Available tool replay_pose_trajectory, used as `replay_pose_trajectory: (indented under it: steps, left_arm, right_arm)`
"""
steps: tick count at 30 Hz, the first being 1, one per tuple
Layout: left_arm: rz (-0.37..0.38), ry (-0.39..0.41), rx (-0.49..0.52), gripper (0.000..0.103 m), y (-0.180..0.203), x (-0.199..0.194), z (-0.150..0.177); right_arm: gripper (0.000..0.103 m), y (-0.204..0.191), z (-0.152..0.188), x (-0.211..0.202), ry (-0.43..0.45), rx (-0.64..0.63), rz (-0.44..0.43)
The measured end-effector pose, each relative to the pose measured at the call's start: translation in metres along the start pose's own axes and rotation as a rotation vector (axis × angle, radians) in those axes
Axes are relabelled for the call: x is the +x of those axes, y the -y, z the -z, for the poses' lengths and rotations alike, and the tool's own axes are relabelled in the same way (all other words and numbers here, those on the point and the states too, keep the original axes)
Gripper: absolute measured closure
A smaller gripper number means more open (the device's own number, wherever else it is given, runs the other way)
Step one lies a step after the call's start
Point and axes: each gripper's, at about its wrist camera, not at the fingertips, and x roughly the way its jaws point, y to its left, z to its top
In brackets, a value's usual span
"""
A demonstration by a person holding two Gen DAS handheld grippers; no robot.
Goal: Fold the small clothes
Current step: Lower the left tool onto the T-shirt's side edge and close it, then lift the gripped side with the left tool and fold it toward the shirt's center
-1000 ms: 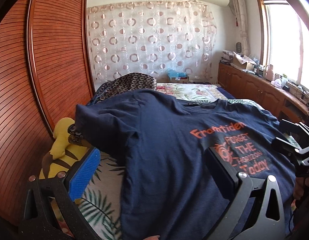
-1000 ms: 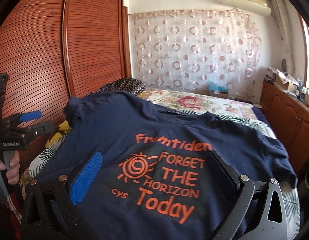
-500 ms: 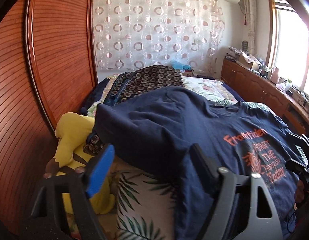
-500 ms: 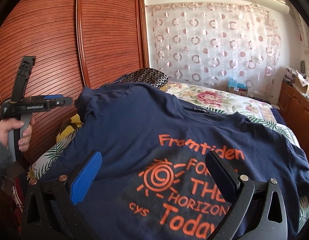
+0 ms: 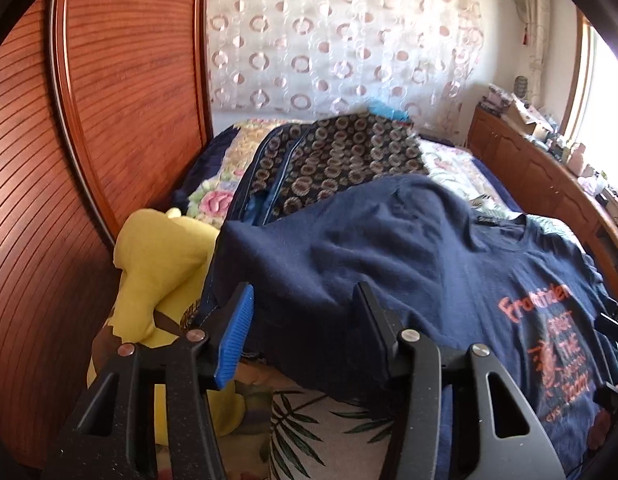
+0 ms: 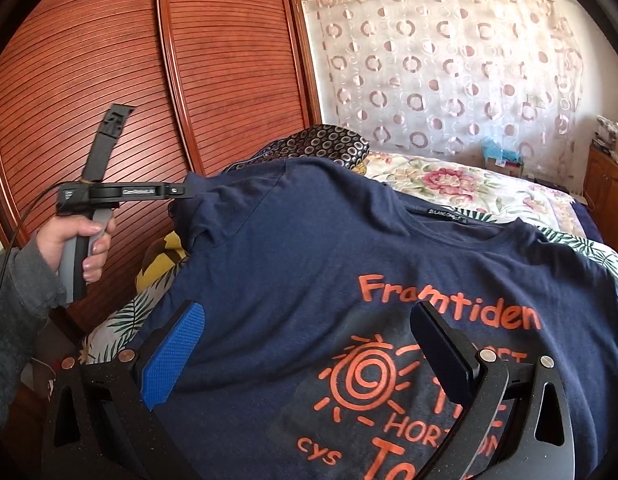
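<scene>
A home bedroom: floral-quilted bed [image 6: 449,184], louvred wooden wardrobe doors [image 6: 109,60] (reddish), circle-patterned curtain [image 6: 449,68].

The left gripper [image 5: 303,326] is held level with its jaws spread apart, nothing pinched between them. The left hand [image 6: 79,242], in a grey sleeve, grips its handle upright. The right gripper [image 6: 309,350] also has its jaws wide apart.
</scene>
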Motion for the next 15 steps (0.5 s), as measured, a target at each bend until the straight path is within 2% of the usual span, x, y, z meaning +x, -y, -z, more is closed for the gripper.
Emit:
replay_pose_trajectory:
  steps: [1,2,3,5,7,11,15]
  left_arm:
    - [-0.013,-0.003,-0.006,0.056,-0.003,0.004,-0.001]
    - [-0.045,-0.002,-0.012,0.067,-0.005,0.007,-0.001]
    - [-0.057,-0.007,-0.009,0.072,-0.006,0.008,-0.001]
    - [-0.048,-0.017,0.004,0.086,-0.007,0.012,0.000]
    - [-0.054,-0.018,0.030,0.093,-0.004,0.011,0.000]
    - [-0.131,0.036,0.093,0.099,0.008,-0.003,-0.003]
    - [-0.080,0.125,0.114,0.099,0.027,-0.036,-0.017]
  right_arm:
    - [0.000,-0.001,-0.001,0.001,-0.001,0.002,-0.003]
    - [0.000,-0.002,-0.001,0.001,-0.003,0.006,-0.008]
    - [0.000,-0.003,-0.001,0.000,-0.003,0.008,-0.010]
    - [0.000,-0.005,0.001,-0.001,-0.003,0.006,-0.009]
    - [0.000,-0.005,0.003,-0.003,-0.002,0.001,-0.003]
    - [0.000,-0.004,0.003,-0.004,0.002,0.015,0.003]
    - [0.000,-0.001,0.003,-0.007,0.011,0.031,0.010]
